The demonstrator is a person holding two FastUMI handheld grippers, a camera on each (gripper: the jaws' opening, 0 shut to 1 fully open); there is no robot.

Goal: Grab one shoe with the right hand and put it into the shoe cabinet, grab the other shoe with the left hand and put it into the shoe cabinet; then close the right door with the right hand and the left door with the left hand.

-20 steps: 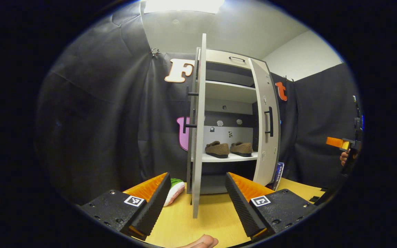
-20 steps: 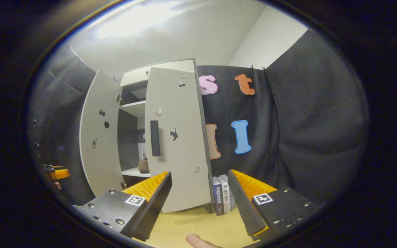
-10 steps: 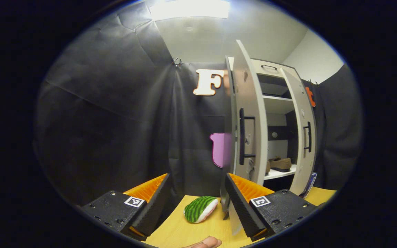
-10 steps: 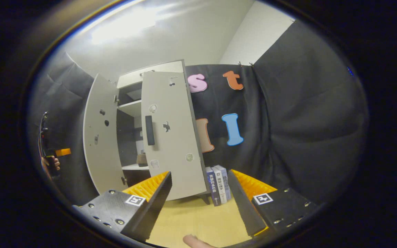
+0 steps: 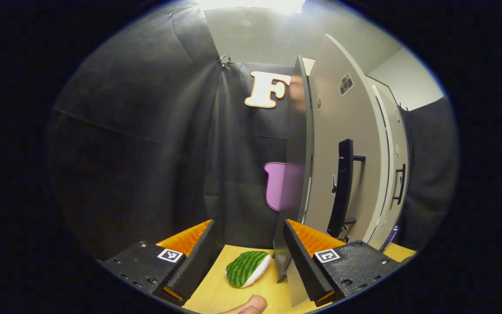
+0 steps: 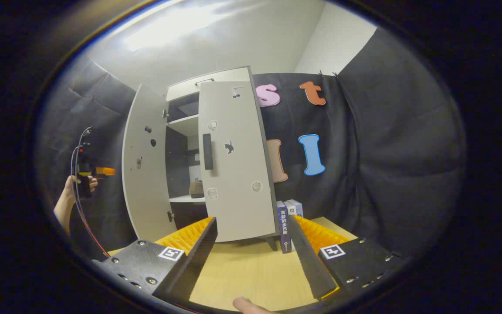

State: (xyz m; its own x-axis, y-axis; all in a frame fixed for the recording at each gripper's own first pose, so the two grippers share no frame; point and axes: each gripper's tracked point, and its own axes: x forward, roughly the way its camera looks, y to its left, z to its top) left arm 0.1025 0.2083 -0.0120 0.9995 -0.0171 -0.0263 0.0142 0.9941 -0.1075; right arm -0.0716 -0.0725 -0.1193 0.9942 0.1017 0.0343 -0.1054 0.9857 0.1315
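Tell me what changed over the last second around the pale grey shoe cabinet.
The left gripper swung round to the outer face of the cabinet's left door; its jaws stayed open, empty. The right gripper stayed open, facing the part-closed right door. A brown shoe remains on the shelf.

Cloth-walled booth with shoe cabinet

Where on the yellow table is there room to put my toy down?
There is bare table in front of the right door, between the right gripper's fingers. It is crowded by the books beside the cabinet, and on the other side where the watermelon toy lies near the left door.
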